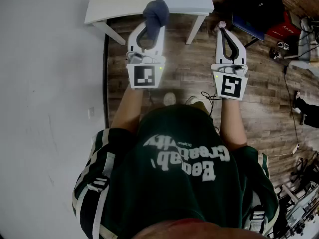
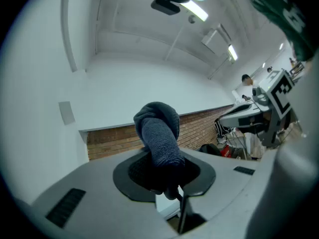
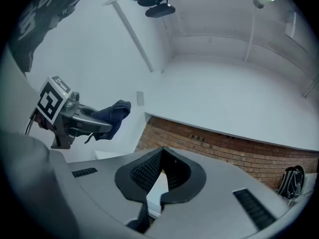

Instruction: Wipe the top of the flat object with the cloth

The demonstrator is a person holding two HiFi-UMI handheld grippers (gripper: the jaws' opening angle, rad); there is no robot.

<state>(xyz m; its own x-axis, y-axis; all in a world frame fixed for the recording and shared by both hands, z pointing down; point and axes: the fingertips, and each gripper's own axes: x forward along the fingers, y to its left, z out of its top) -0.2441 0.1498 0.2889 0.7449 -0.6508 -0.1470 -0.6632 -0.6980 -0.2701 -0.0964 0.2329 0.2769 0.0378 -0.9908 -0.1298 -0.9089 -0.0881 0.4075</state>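
Observation:
In the head view a dark blue cloth (image 1: 156, 11) is bunched at the tip of my left gripper (image 1: 152, 25), which is shut on it. Both hover at the near edge of a white table (image 1: 124, 4), above the wooden floor. The left gripper view shows the cloth (image 2: 159, 128) standing up out of the closed jaws. My right gripper (image 1: 223, 28) is held level to the right of the table leg, shut with nothing in it. In the right gripper view its black pads (image 3: 149, 171) meet, and the left gripper (image 3: 94, 122) with the cloth (image 3: 115, 112) shows at the left.
A white wall (image 1: 45, 83) runs along the left. A black bag (image 1: 256, 4) and red gear (image 1: 281, 26) lie on the floor at the upper right, with a cable (image 1: 289, 88) beyond. A brick strip (image 3: 224, 146) lines the wall's base.

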